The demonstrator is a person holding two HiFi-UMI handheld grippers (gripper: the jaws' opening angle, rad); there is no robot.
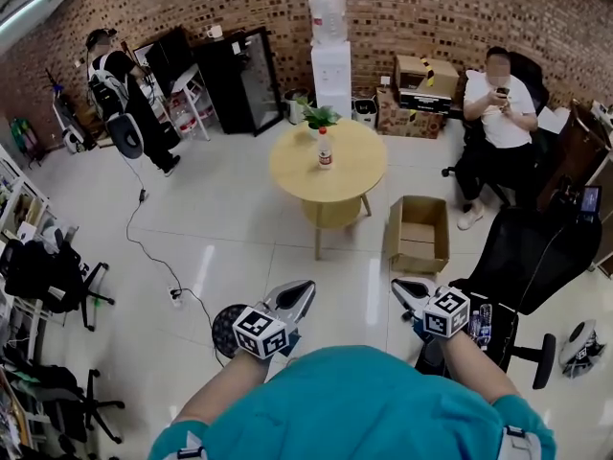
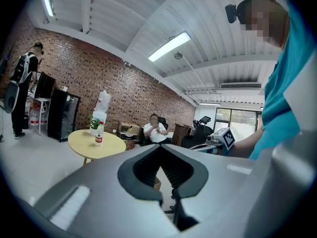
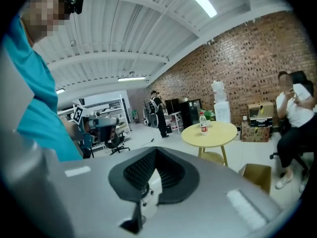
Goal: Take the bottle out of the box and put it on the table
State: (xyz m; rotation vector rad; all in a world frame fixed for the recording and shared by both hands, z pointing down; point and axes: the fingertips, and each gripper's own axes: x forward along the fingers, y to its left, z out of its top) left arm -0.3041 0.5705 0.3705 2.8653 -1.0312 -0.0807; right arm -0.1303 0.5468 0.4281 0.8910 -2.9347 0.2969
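Since the bottle (image 1: pixel 325 149) stands upright on the table (image 1: pixel 350 175) and the box (image 1: pixel 419 200) beside that table looks empty, your task reads done; left gripper (image 1: pixel 305 287) and right gripper (image 1: pixel 398 287) are both pressed together, empty.

Glossy tiled floor (image 1: pixel 239 223), smooth wooden table (image 1: pixel 356 161), matt cardboard box (image 1: pixel 395 240), rough brick wall (image 1: pixel 431 8)

Yellow table (image 1: pixel 350 166), brown box (image 1: pixel 419 257), red-labelled clear bottle (image 1: pixel 325 149), red-brick wall (image 1: pixel 431 8).
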